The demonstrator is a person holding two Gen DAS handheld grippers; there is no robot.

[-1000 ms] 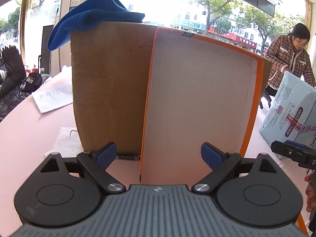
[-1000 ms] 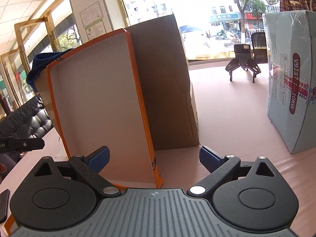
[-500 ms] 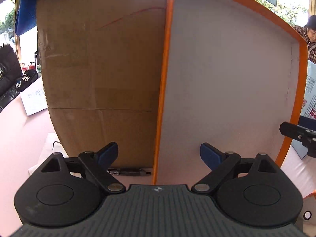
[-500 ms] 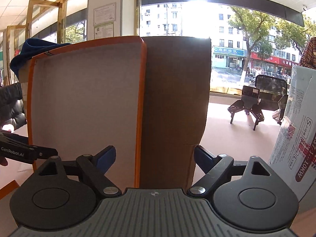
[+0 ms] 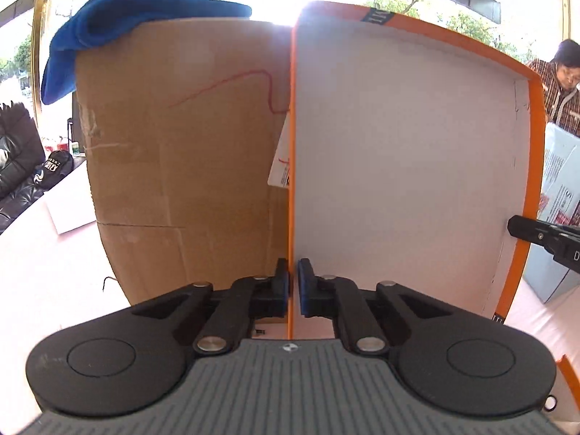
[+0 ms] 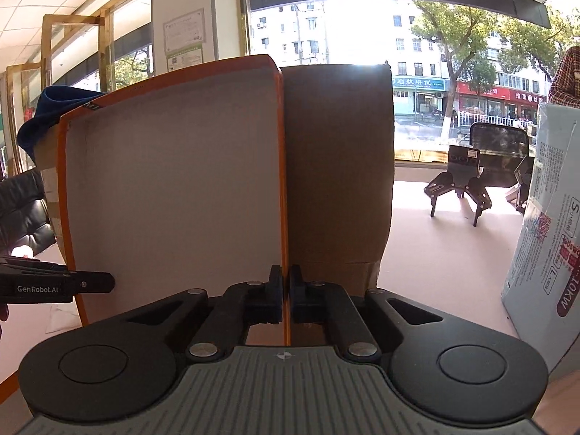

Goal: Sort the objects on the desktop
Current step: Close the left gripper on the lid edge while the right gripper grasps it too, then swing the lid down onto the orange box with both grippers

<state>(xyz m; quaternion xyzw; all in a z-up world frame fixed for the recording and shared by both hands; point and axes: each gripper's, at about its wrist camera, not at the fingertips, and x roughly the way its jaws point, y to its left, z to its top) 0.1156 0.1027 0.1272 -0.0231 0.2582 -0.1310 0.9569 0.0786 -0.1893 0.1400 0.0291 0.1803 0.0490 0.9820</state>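
The left tool (image 5: 293,286) and the right tool (image 6: 284,290) have just closed on the side rims of the orange lid (image 5: 398,181), standing against the brown box (image 5: 181,163). Lift both together, evenly.

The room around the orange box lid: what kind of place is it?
Probably a street-level office or shop. Large windows face shopfronts across the road, a black leather sofa stands at the side, and a notice hangs on a pillar.
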